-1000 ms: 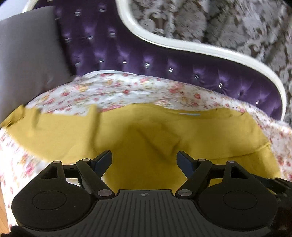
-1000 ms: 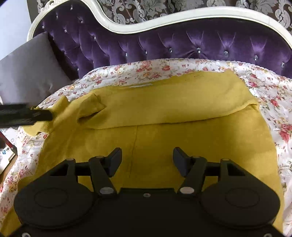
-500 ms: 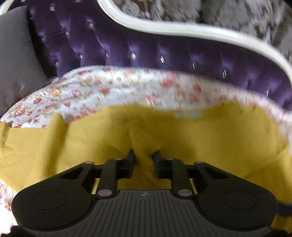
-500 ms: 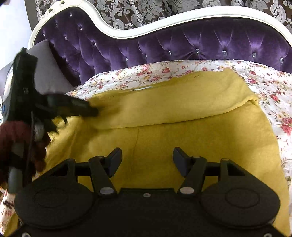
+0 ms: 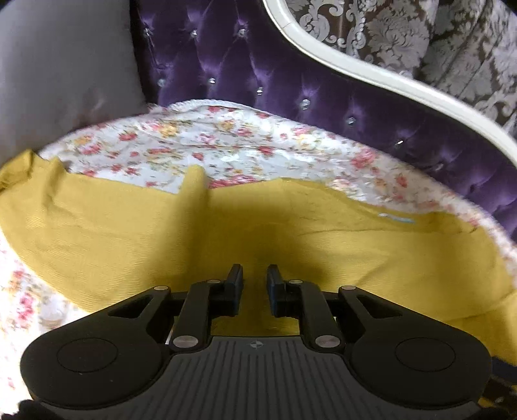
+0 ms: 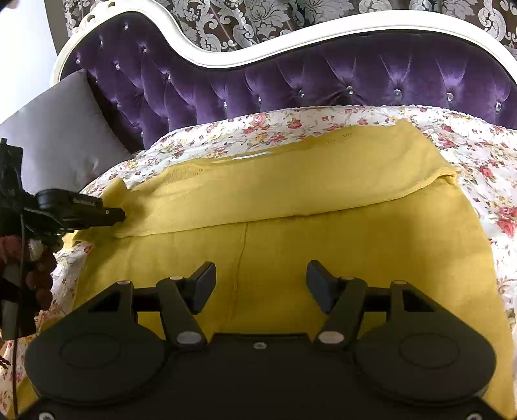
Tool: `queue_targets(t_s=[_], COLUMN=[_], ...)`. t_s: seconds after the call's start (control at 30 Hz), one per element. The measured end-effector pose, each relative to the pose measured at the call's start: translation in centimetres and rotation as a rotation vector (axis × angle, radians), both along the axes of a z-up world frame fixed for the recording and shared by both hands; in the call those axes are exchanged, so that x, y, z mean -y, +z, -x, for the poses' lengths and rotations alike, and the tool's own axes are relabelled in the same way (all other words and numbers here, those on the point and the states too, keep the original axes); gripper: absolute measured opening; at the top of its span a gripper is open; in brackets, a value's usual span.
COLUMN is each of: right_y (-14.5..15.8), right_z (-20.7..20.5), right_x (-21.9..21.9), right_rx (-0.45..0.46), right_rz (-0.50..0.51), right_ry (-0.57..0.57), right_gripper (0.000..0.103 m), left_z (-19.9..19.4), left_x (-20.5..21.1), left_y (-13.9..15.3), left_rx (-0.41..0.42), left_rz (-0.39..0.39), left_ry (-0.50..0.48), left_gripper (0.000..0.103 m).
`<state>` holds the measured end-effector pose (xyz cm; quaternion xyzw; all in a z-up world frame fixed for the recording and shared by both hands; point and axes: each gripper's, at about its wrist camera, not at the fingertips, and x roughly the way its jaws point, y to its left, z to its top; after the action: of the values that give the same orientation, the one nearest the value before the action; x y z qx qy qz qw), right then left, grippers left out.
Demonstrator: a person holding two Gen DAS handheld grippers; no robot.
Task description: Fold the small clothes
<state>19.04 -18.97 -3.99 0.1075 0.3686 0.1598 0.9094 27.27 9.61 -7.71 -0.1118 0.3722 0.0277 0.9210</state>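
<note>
Nearest in the left wrist view, the left gripper [image 5: 254,274] has its jaws drawn close together with only a narrow gap, and they are opening slightly. Mustard cloth fills the gap between the fingers, and in the right wrist view its tips meet a bunched corner of the fabric at the garment's left edge, so it has a pinch of the cloth.

The right gripper [image 6: 261,284] stands with its jaws about half apart above the cloth, with nothing between the pads [image 6: 203,286]; it holds nothing.

The mustard-yellow garment [image 6: 323,245] lies spread over a floral bedspread [image 6: 484,161], a white quilt printed with small pink and red roses. Its far part is folded toward the camera, forming a long flap whose edge runs across the cloth from left to right. A vertical seam runs down the near part of the garment between the right gripper's fingers.

To the left, beyond the cloth, a grey pillow [image 6: 61,135] leans against the headboard. The tufted purple velvet headboard [image 6: 290,80] with crystal buttons and a curved cream frame rises behind the bedspread. Farthest back hangs brown damask wallpaper [image 6: 258,19] with a pale pattern.
</note>
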Motion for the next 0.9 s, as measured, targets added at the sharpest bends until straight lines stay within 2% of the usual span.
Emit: queue_targets(t_s=[0.1,0.23,0.33,0.47,0.5,0.53,0.57,0.77,0.83,0.9], right_y=[0.0,0.0,0.0,0.0,-0.1,-0.1,-0.2,-0.2,-0.2,-0.1], right_z=[0.0,0.1,0.1,0.2,0.1,0.2,0.2,0.4,0.4,0.3], right_x=[0.0,-0.1,-0.2,-0.2,-0.2,-0.2,-0.2,-0.2,-0.3,-0.4], right_rx=[-0.001,-0.002,-0.002,-0.002,-0.002,-0.004,-0.005,-0.003,-0.003,-0.005], right_rz=[-0.001,0.003,0.004,0.005,0.005,0.004,0.001,0.0,-0.001,0.001], right_ry=[0.0,0.005,0.006,0.006,0.006,0.007,0.007,0.005,0.002,0.001], right_gripper=[0.067,0.067,0.067,0.067,0.067,0.067,0.067,0.067,0.067,0.067], left_z=[-0.9,-2.4,-3.1,-3.1,-3.0,-2.9,-2.8,-2.3,-2.7,-3.2], left_x=[0.1,0.4,0.1,-0.4,-0.3,-0.2,0.0,0.5,0.4,0.3], left_y=[0.1,-0.3,-0.5,-0.2,-0.1,0.1,0.4,2.9,3.0,2.3], left_rx=[-0.001,-0.025,-0.037,-0.014,0.007,0.027,0.044,0.159,0.138,0.061], left_rz=[0.032,0.032,0.068,0.135,0.145,0.14,0.125,0.013,-0.042,-0.08], left_ry=[-0.023,-0.028,-0.015,-0.026,-0.04,-0.048,-0.058,-0.066,-0.053,-0.036], left_gripper=[0.027,0.028,0.028,0.026,0.015,0.007,0.005,0.004,0.004,0.004])
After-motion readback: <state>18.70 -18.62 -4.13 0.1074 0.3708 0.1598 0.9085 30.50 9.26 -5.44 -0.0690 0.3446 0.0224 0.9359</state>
